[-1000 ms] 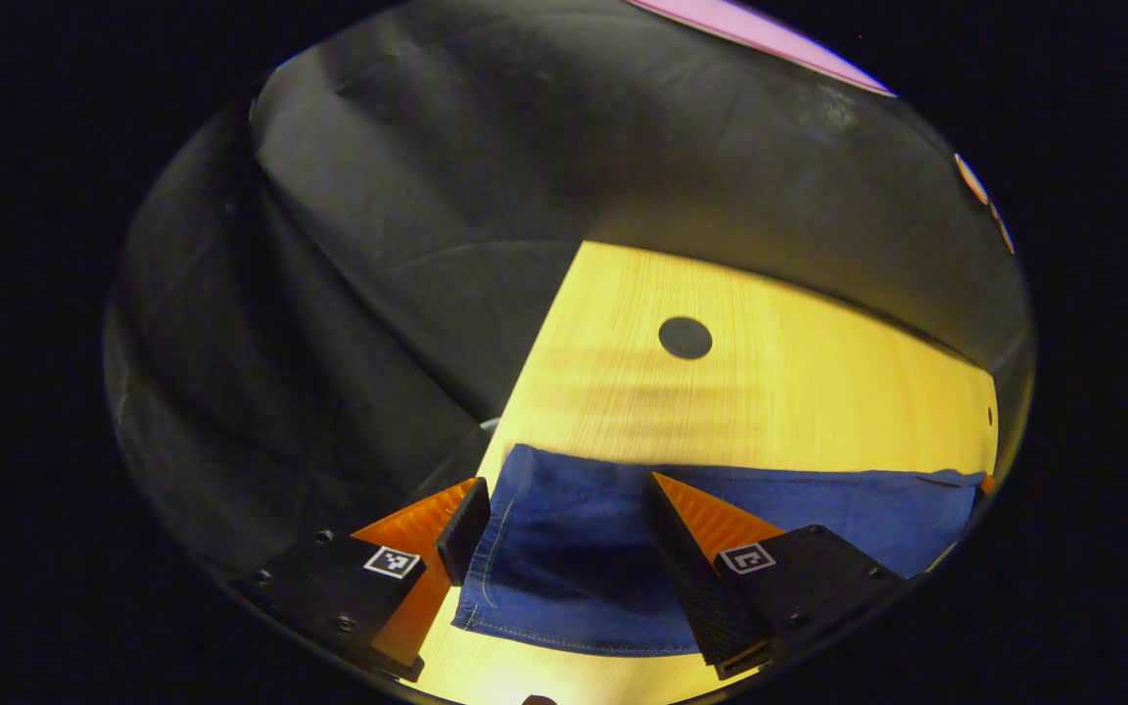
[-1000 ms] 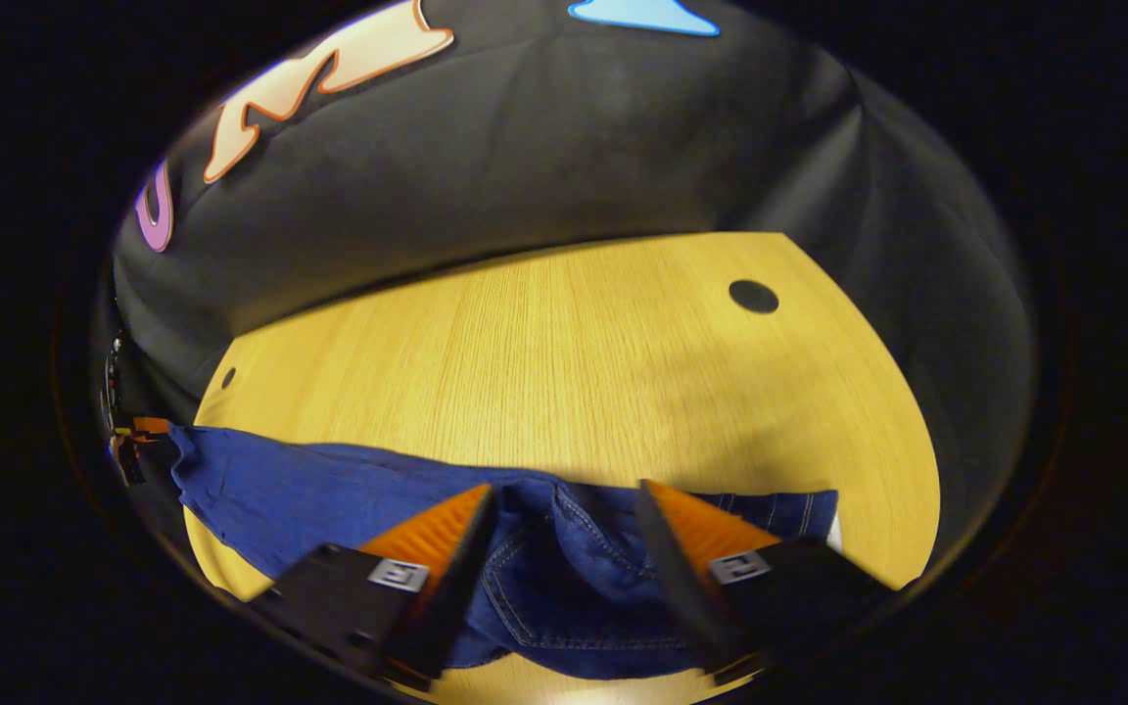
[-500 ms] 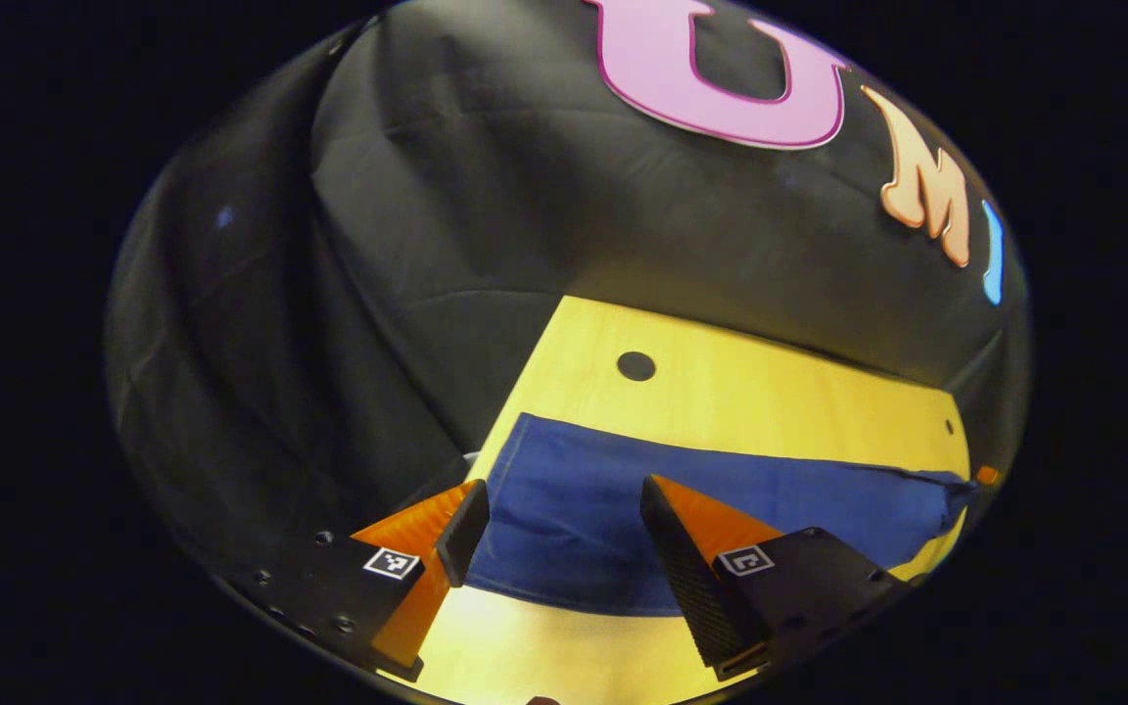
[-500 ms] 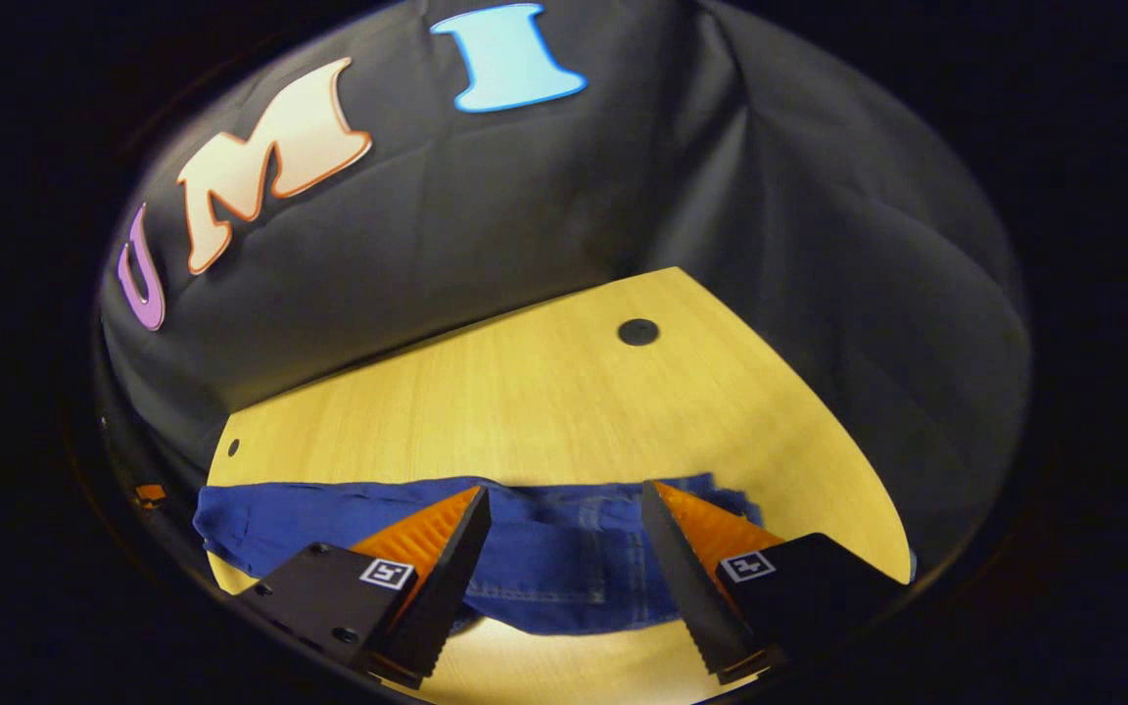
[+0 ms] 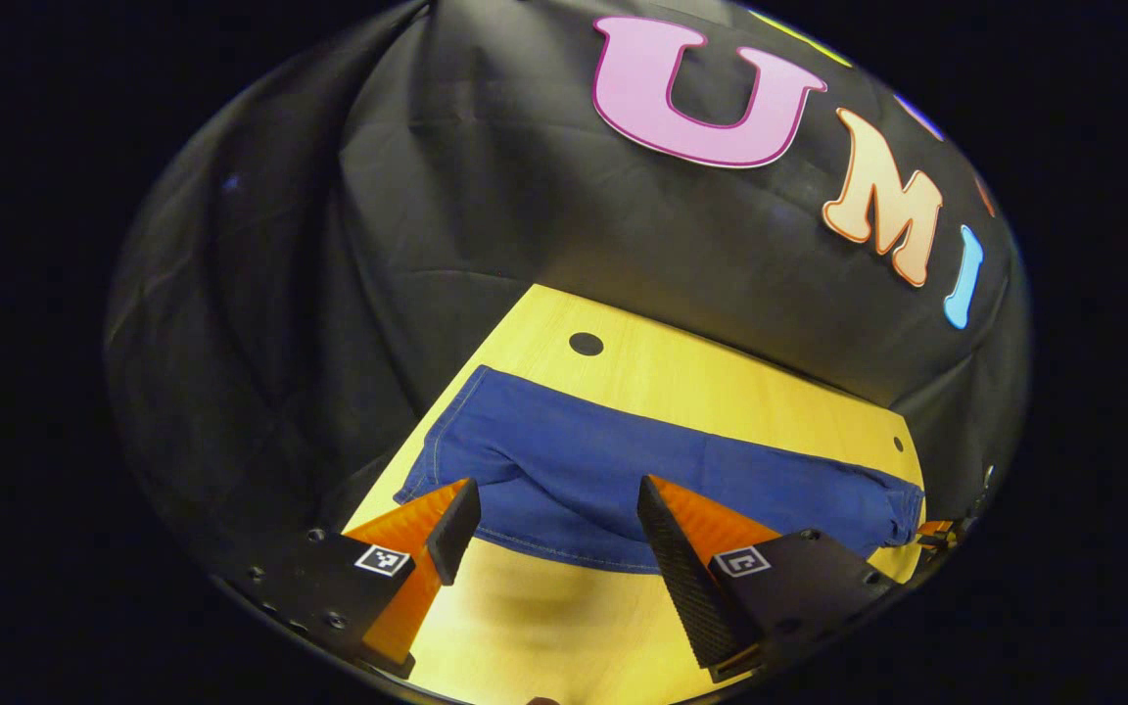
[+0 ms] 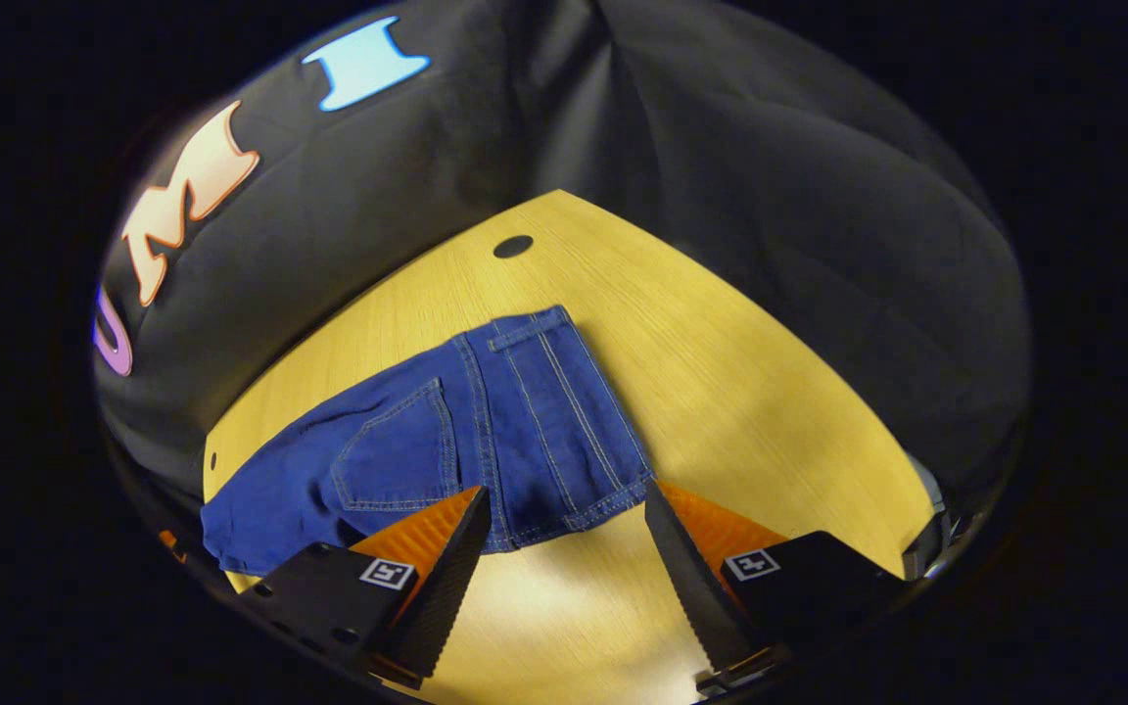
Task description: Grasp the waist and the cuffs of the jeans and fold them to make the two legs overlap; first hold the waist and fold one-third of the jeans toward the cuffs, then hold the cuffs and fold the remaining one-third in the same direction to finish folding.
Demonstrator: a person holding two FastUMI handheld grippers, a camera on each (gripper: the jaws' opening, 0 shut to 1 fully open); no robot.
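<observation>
Notably, back pocket [image 6: 396, 452] of jeans [image 5: 623, 470] in right gripper view, both grippers' jaws apart.

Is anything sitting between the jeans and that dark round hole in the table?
No. In the right gripper view, only bare wood of the table separates the jeans from the hole.

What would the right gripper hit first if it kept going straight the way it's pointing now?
Most likely the waist end of the jeans, lying flat on the wooden table just beyond the open right gripper. Depth is unclear; it might meet bare table first.
</observation>
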